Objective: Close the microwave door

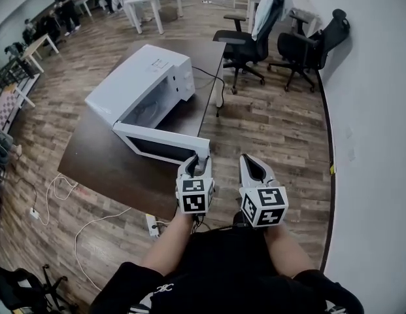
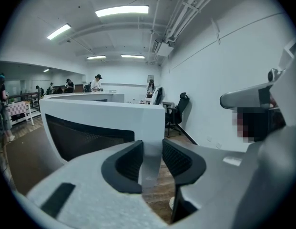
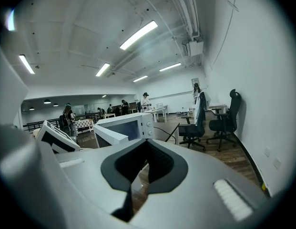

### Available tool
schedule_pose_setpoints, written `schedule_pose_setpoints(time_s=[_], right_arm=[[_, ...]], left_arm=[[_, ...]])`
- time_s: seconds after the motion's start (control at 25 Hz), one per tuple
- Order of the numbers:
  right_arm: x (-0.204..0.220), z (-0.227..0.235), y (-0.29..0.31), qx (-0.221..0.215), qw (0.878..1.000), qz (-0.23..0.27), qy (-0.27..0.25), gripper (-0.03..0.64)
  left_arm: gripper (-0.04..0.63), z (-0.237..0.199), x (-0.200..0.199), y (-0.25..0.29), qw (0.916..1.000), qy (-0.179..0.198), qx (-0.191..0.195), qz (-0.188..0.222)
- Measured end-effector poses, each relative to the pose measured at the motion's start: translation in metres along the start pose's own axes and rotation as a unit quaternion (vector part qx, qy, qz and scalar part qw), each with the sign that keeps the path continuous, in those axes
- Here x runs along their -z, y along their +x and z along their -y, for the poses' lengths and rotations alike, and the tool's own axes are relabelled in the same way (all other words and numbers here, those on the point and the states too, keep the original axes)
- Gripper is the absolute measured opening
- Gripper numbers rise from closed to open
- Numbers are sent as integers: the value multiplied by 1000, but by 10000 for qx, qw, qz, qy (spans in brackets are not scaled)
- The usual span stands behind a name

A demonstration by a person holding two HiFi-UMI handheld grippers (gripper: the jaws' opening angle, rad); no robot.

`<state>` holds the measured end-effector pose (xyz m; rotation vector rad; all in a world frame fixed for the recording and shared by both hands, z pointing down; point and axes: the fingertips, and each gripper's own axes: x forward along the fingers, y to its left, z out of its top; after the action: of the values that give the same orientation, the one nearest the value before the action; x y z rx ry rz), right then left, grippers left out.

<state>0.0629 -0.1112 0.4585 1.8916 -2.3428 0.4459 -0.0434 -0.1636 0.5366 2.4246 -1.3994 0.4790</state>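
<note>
A white microwave (image 1: 147, 77) stands on a dark brown table (image 1: 91, 162), and its door (image 1: 160, 146) is swung open toward me. My left gripper (image 1: 197, 163) is at the door's free end. In the left gripper view the door's white edge (image 2: 152, 142) fills the gap between the dark pads, and the left gripper (image 2: 152, 163) is closed on it. My right gripper (image 1: 253, 165) hangs beside it, off the table's right edge, touching nothing. Its pads meet at the tips in the right gripper view (image 3: 147, 149), which shows the microwave (image 3: 128, 128) ahead to the left.
Two black office chairs (image 1: 248, 41) (image 1: 307, 44) stand behind the table on the right. A white wall (image 1: 379, 142) runs along the right side. White cables (image 1: 91, 227) and a power strip (image 1: 152, 224) lie on the wooden floor. White tables (image 1: 150, 2) and people are far back.
</note>
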Motion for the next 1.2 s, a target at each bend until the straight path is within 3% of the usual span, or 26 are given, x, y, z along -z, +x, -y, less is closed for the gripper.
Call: schedule_pose_setpoints(time_s=[0.56,1.2], right_arm=[[-46,76,121,-799,9965,-201,-157,9],[-82,124,217,-2068,9768,-415,-368,9]], left_arm=[[140,-20,-49,103,9932,-598,-996,-29],[140,-57,-81,174,9636,-1239,-2368,-3]])
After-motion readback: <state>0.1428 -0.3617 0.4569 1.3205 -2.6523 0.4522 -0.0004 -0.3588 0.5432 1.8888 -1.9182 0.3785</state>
